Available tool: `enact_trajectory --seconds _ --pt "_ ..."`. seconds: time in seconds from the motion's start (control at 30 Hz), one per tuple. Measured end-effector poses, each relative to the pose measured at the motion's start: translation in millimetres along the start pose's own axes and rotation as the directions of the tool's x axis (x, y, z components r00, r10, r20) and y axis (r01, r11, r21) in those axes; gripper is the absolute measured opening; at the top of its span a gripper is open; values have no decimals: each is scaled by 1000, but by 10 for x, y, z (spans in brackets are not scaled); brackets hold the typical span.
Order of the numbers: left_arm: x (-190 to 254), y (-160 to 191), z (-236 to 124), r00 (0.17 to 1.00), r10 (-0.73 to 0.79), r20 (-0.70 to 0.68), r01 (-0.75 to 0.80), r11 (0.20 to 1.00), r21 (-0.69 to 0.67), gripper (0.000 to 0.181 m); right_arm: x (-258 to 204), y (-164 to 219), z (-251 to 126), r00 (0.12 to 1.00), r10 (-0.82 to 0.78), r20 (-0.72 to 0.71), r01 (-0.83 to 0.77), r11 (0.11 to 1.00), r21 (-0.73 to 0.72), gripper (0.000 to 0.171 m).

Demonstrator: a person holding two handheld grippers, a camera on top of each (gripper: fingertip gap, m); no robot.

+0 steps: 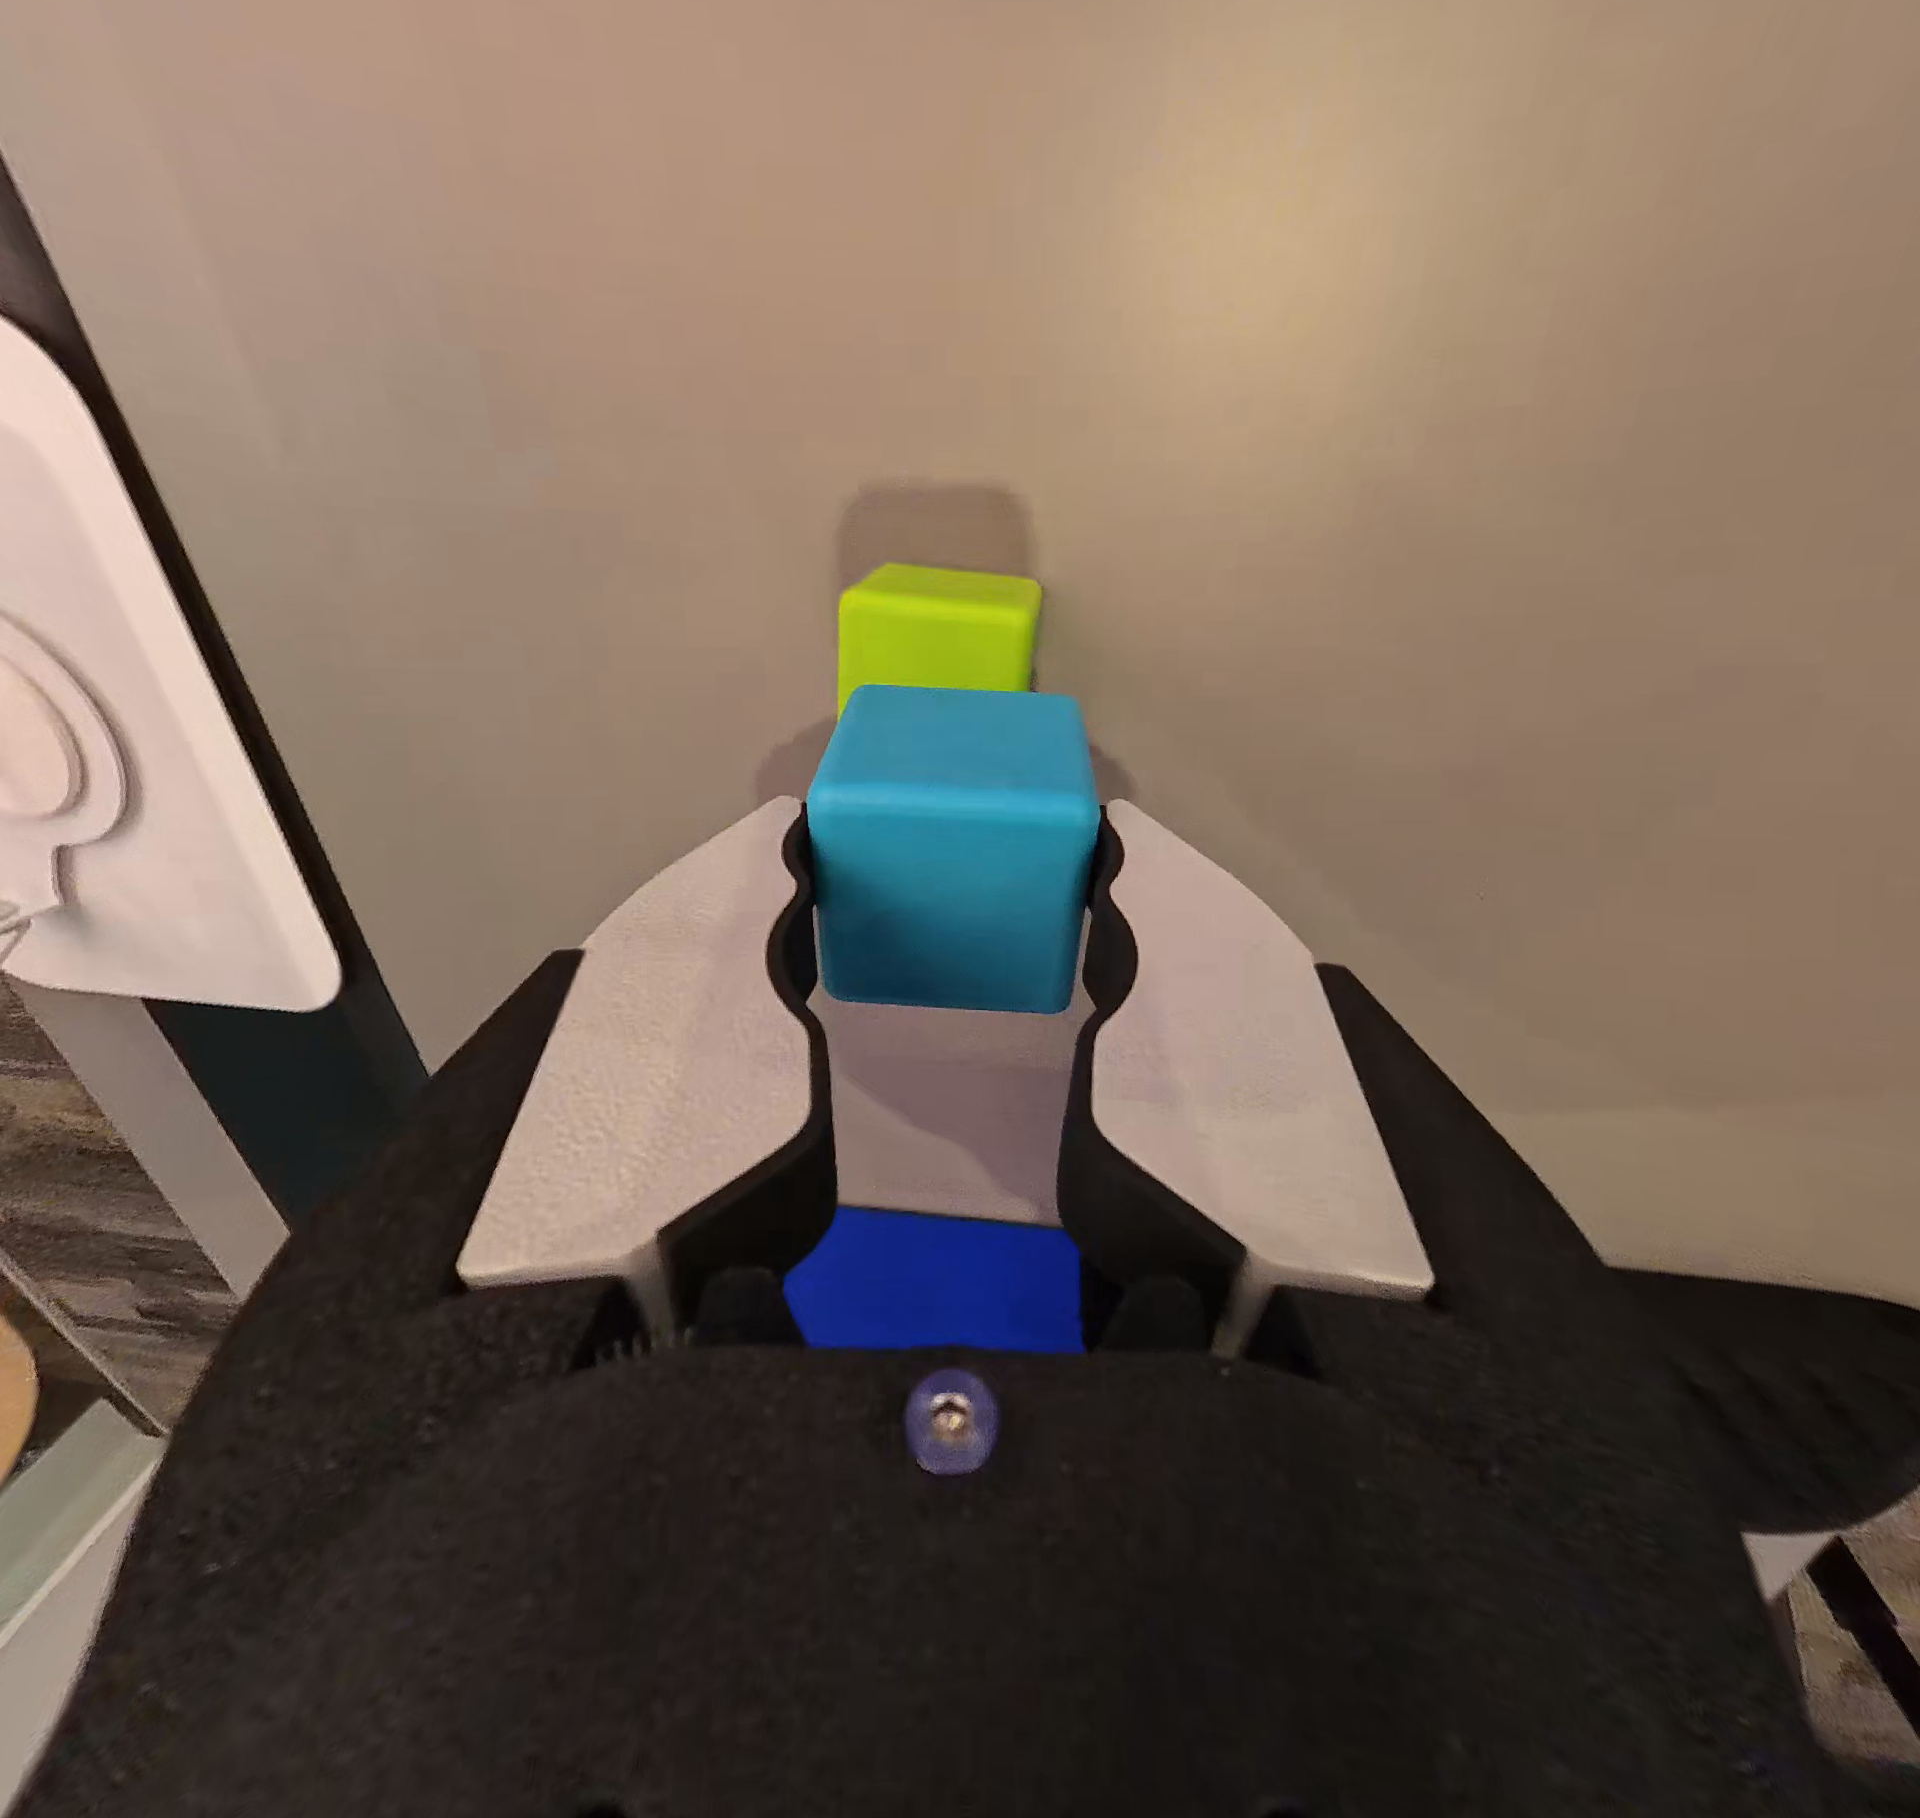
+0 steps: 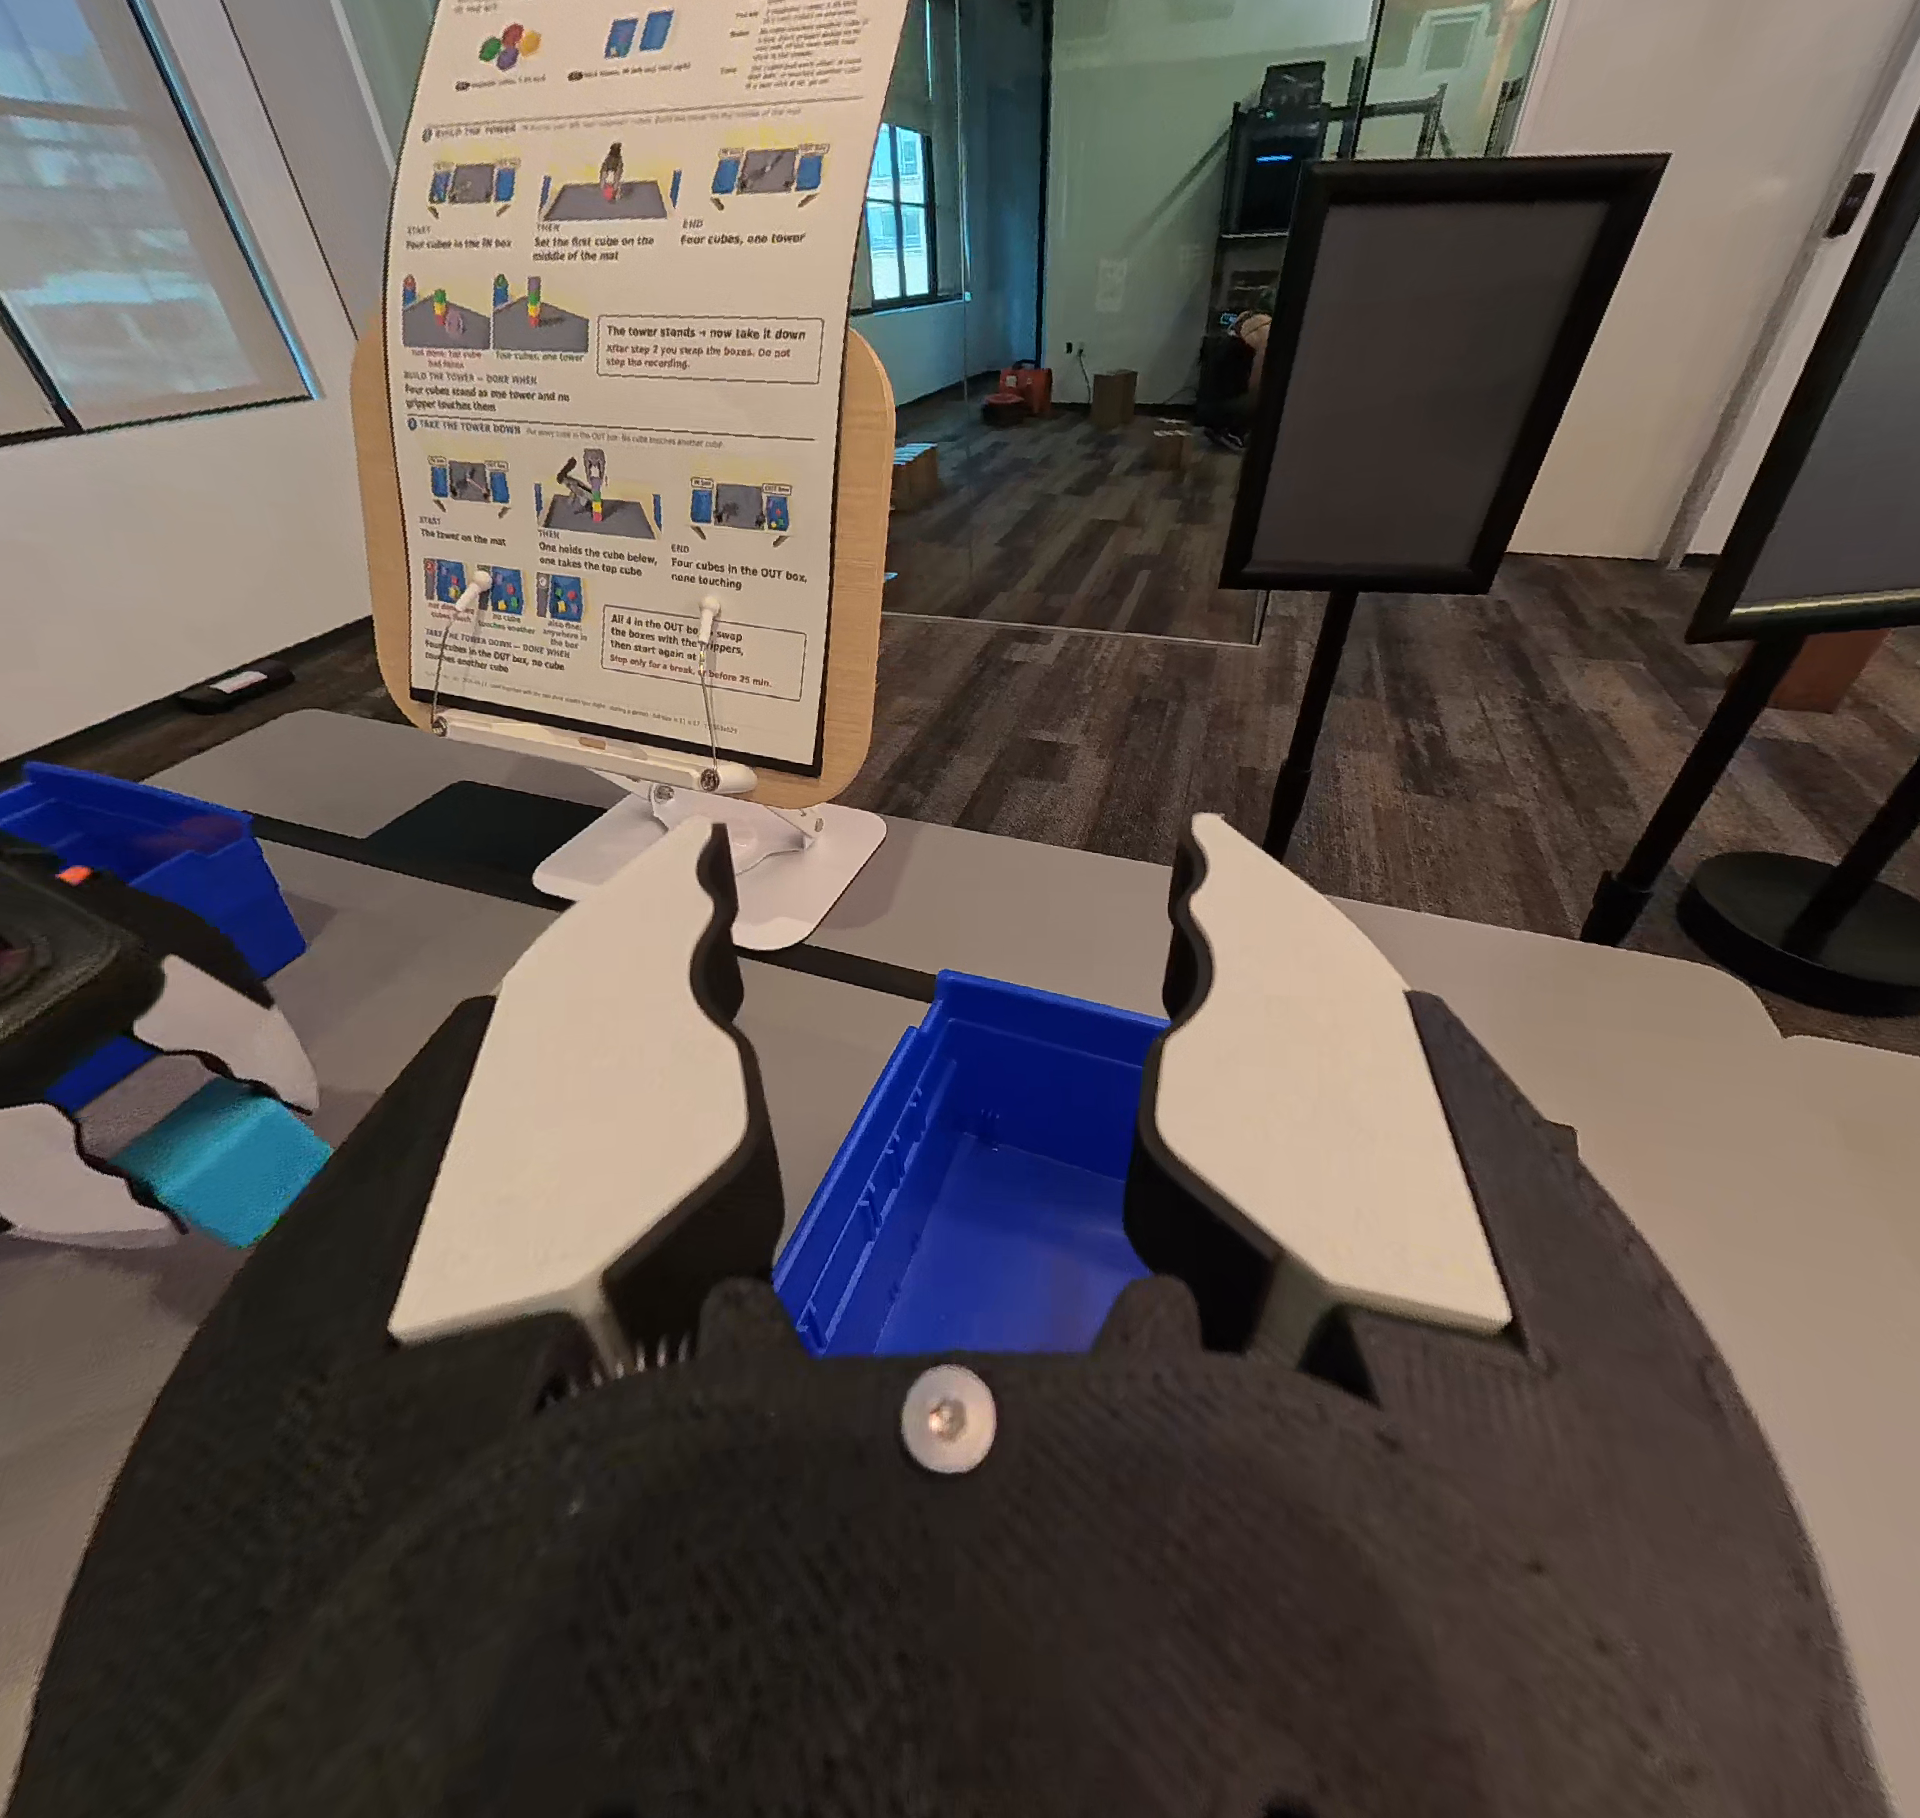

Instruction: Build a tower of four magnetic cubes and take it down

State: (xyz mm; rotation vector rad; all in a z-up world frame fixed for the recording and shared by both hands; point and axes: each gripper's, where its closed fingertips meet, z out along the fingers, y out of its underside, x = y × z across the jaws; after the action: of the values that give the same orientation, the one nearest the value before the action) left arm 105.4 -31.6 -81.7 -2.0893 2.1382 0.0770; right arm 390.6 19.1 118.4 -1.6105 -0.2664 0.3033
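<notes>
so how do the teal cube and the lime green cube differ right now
The teal cube is clamped between the left gripper fingers, off the surface; the lime green cube sits free on the grey table, with no gripper on it. The teal cube lies nearer the camera and partly hides the lime green cube's lower edge. Both look like plain, round-edged cubes of similar build.

Two cubes — teal [image 1: 951,859], green [image 1: 935,630] — two bins [image 2: 997,1197] [image 2: 156,843].

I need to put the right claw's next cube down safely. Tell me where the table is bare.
Bare grey table lies right of the blue bin, out to the table's edge, and between that bin and the white stand base. The bin shows nothing inside. Left is crowded: the left claw grips the teal cube near the green cube.
</notes>
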Motion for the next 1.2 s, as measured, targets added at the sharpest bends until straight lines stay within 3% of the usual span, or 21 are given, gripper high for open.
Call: enact_trajectory --seconds 0.87,0.93,1.07,1.2 --pt "-79 -72 276 998 -23 -53 22 999 -27 49 26 74 63 1000 5 6 -5 1000 -28 81" --pt "-112 -88 263 999 -35 -38 35 999 -10 62 35 86 65 1000 6 1 -5 999 -33 81" --pt "-182 -85 22 999 -42 10 42 998 57 70 41 102 70 1000 10 5 -10 999 -37 81" --pt "-352 163 -514 986 -143 83 126 975 185 67 68 86 57 1000 17 6 -17 999 -27 81"
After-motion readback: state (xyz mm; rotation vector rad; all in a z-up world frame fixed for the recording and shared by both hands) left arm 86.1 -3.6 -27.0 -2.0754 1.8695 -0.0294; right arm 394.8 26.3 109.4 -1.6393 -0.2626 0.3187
